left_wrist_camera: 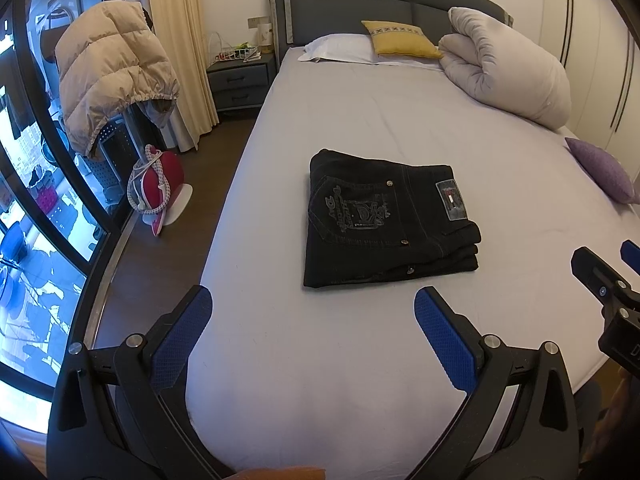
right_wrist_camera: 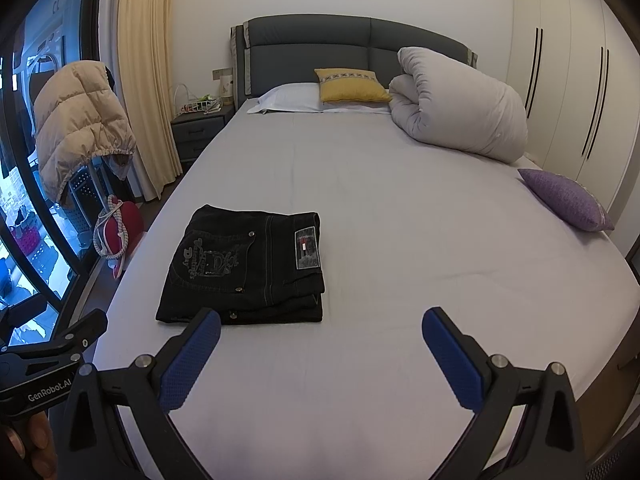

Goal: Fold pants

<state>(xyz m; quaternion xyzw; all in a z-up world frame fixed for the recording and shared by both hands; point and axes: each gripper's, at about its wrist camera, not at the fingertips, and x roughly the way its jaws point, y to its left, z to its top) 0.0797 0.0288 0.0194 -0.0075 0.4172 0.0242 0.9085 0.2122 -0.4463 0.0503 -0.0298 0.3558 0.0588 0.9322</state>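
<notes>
I see the bed (left_wrist_camera: 360,128) filling both views, its sheet bare around the work; the rolled duvet (left_wrist_camera: 508,68) sits by the headboard; the black pants (left_wrist_camera: 384,220) lie folded in a flat stack mid-bed, back pocket up; my left tool (left_wrist_camera: 312,336) hangs wide apart, empty, near them; my right tool (right_wrist_camera: 320,354) likewise wide, holding nothing.

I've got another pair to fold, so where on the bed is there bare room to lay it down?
Bare sheet runs between the folded pants and the purple cushion, and across the middle up to the pillows. The near strip under the open left gripper and right gripper is bare too. It is crowded at the headboard, with the rolled duvet.
</notes>
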